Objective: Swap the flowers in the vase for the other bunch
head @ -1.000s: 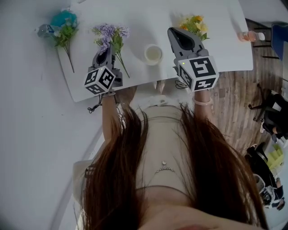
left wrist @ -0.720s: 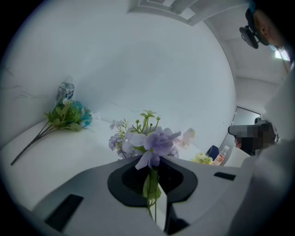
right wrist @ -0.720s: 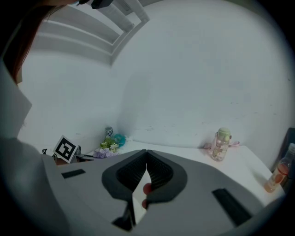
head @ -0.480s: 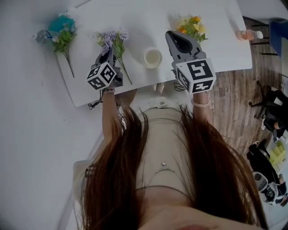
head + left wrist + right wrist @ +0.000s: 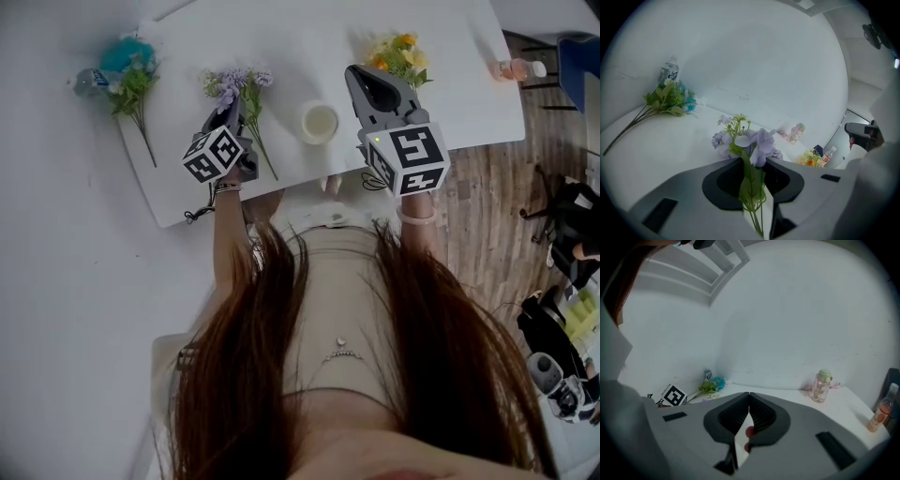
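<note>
Purple bunch (image 5: 236,86): we see it on the white worktop (image 5: 309,37) at 9 o'clock of the vase (image 5: 304,120), with its stems trailing toward the near edge.
Left tongs (image 5: 228,112): they have just been easing apart. The stems run through the gap and bare worktop shows beside them, so we judge the grip slack.
Right tongs (image 5: 358,75): pressed together on nothing, hovering at 3 o'clock of the vase.
Handling: we judge the bunches light, with thin springy stems and soft heads. We would take hold low on the bare stems, never on the blossoms. Slim stems may swivel or slip in a pinch.
Vase: a small white pot. From above we see no stems in it. It probably tips easily.
Yellow bunch (image 5: 401,52): it lies at 1 o'clock of the vase.
Blue-green bunch (image 5: 131,75): far out at 9 o'clock, beside a clear bottle (image 5: 89,67).
Pink bottle (image 5: 520,70): on its side at the 3 o'clock edge, holding pinkish liquid.
</note>
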{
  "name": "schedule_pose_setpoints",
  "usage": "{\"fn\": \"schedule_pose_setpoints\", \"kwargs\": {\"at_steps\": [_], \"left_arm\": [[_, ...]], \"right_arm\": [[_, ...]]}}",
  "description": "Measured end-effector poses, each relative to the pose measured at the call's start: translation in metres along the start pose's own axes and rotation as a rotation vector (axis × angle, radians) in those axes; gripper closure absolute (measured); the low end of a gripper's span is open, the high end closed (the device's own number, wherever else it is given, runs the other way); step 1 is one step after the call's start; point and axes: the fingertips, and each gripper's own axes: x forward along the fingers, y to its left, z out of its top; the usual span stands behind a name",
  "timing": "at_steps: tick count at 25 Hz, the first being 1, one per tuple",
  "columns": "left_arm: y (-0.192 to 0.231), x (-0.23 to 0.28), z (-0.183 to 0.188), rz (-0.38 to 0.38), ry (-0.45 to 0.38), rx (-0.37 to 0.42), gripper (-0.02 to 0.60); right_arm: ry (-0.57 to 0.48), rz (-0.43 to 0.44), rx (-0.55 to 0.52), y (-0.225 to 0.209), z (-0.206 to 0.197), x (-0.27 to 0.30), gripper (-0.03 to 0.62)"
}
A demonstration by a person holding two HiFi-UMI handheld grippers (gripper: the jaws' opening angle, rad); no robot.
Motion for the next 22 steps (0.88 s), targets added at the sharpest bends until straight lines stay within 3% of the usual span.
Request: {"fn": "schedule_pose_setpoints", "kwargs": {"at_steps": [8,22], "left_arm": [[-0.003,-0.001,-0.004,-0.010,0.039,0.032,0.392],[0.001,-0.013,-0.005,-0.006,0.057,0.071,0.324]], "right_arm": [[-0.010,-0.005,0.005,0.013,0.000,-0.002,0.566],[-0.024,-0.045,0.018,0.032,-0.004,-0.016,0.566]]}}
